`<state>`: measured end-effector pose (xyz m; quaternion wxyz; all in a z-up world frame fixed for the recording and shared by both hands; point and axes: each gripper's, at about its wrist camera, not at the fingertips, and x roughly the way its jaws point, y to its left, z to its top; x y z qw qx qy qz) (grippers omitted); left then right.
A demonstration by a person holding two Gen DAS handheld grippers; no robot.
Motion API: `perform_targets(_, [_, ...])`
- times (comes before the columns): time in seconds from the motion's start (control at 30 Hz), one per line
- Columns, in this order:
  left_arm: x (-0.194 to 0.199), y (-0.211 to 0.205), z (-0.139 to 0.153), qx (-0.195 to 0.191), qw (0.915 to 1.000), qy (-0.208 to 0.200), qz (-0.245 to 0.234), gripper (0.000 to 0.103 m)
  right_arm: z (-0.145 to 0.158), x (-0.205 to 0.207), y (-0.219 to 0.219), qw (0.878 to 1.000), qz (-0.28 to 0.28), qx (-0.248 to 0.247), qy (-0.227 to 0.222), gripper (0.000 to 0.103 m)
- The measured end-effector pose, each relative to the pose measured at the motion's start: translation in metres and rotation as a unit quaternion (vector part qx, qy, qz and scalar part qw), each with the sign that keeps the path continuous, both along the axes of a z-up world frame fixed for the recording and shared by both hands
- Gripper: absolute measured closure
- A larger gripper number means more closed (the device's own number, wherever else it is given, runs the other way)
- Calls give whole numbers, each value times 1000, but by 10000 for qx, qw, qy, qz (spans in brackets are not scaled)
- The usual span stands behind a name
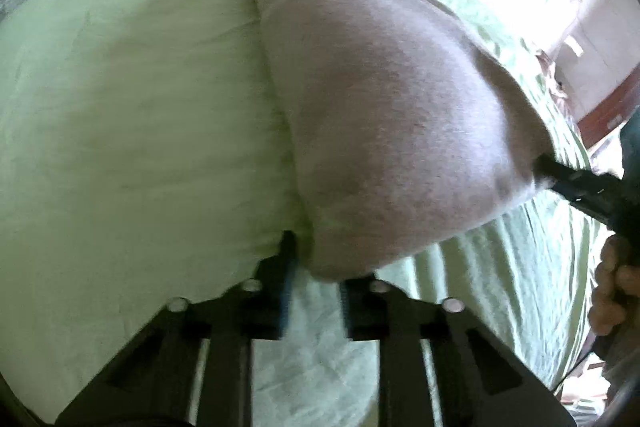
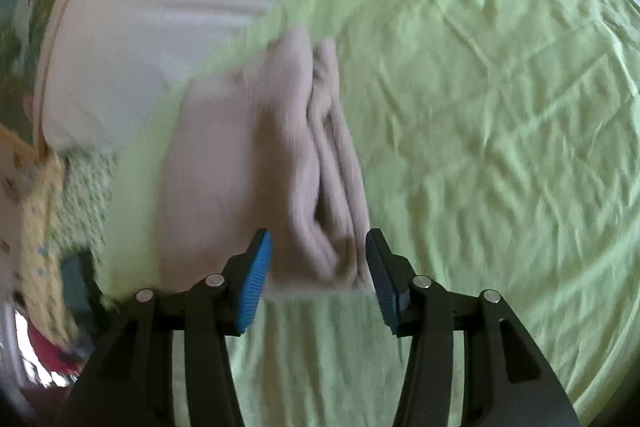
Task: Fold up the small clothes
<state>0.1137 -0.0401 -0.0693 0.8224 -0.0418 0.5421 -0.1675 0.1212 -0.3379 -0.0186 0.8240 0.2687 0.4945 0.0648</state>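
Pinkish-grey garment [image 2: 280, 163] on the green bedsheet [image 2: 500, 107], straight ahead of both grippers

The right wrist view shows the right gripper [image 2: 318, 267] released, its blue pads [image 2: 256, 283] standing apart on either side of the garment's near end — the cloth's long axis runs directly away from it, with bunched folds along its right side. The left gripper [image 1: 316, 291] looks parted too, though blur makes that less sure; the garment's near corner sits just at its fingertips, so either could close first. Only the left view shows the cloth's broad smooth face and the right tool's black finger [image 1: 560, 171] poking at its far-right edge — the right view alone shows the layered folds.
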Motion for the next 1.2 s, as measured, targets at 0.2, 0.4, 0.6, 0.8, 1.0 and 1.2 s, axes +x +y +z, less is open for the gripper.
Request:
perform_targets(0.2, [-8, -2, 0, 25, 9998, -15, -180, 97, 1, 1, 6, 9988, 95, -480, 17, 96])
perform_targets(0.4, [-8, -3, -5, 26, 9997, 118, -233, 96, -9, 5, 8, 9976, 169, -590, 313, 96])
perform_targets(0.6, [-8, 11, 1, -133, 9990, 395, -167, 76, 2, 11, 6, 9975, 140, -580, 381, 74])
perform_targets(0.8, [-14, 46, 26, -509, 9979, 374, 121, 46, 22, 12, -12, 9994, -308, -163, 78, 47])
perform_targets(1.0, [22, 52, 46, -995, 9932, 416, 448, 30, 23, 50, -13, 9985, -479, 230, -96, 42])
perform_targets(1.2, [64, 44, 45, -1667, 9811, 696, 700, 29, 13, 82, -8, 9968, -577, 515, -206, 42])
